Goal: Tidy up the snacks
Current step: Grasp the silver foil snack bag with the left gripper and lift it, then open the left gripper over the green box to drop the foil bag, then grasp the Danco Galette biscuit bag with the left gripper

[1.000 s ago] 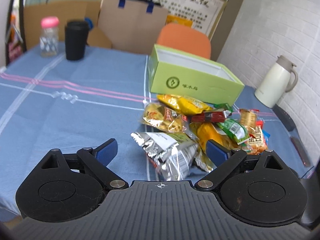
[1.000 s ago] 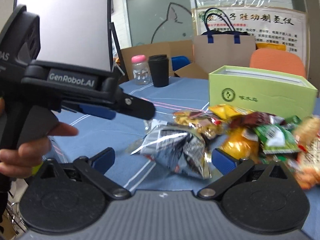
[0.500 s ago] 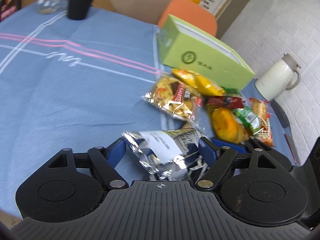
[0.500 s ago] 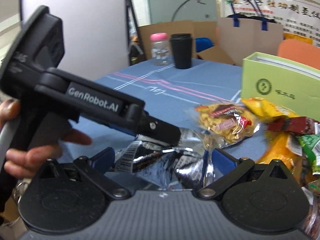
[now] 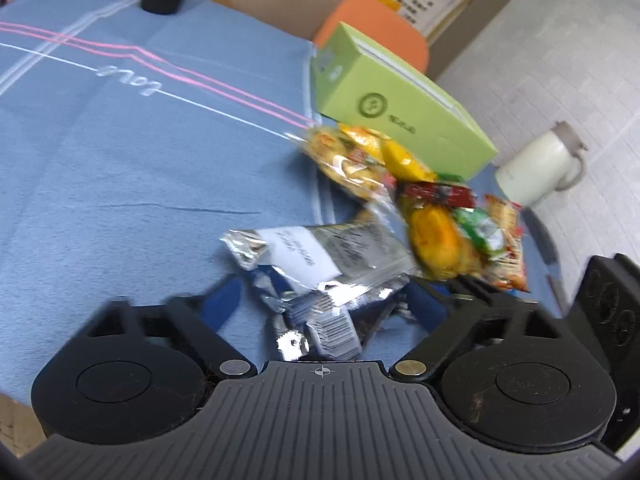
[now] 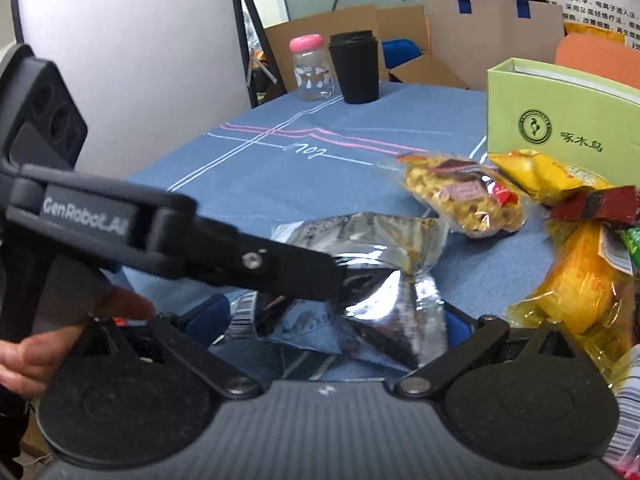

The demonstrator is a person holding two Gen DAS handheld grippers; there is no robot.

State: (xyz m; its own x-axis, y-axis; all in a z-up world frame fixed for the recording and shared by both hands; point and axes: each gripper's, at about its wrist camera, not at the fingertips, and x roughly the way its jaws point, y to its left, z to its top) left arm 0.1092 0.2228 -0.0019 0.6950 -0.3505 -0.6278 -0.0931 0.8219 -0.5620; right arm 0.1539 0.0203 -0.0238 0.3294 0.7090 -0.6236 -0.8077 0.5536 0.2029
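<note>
The silver foil snack packet (image 5: pixel 320 264) lies on the blue-clothed surface (image 5: pixel 120 184), at the near end of the snack pile (image 5: pixel 448 216) and toward the near edge. It sits directly ahead of the left tongs (image 5: pixel 324 300) and partly between their blue pads (image 5: pixel 224 300), its long axis running across the gap from one pad to the other. The jaws of these tongs have just been closing with the packet between them. Blur hides whether the pads already press the foil; they look close to its crumpled ends, not clearly clamped.

The right tongs (image 6: pixel 340 320) also have the packet (image 6: pixel 372 264) just ahead, their jaws wide and not gripping it. In this view the left tongs cross in front from the left, their tip resting at the packet's top.

The left hand is therefore the nearer and better placed. The green box (image 5: pixel 404 104), open-topped, stands beyond the pile toward the far right of the surface. It is probably where the packet goes, so a lift would have to carry it over the other snacks.
</note>
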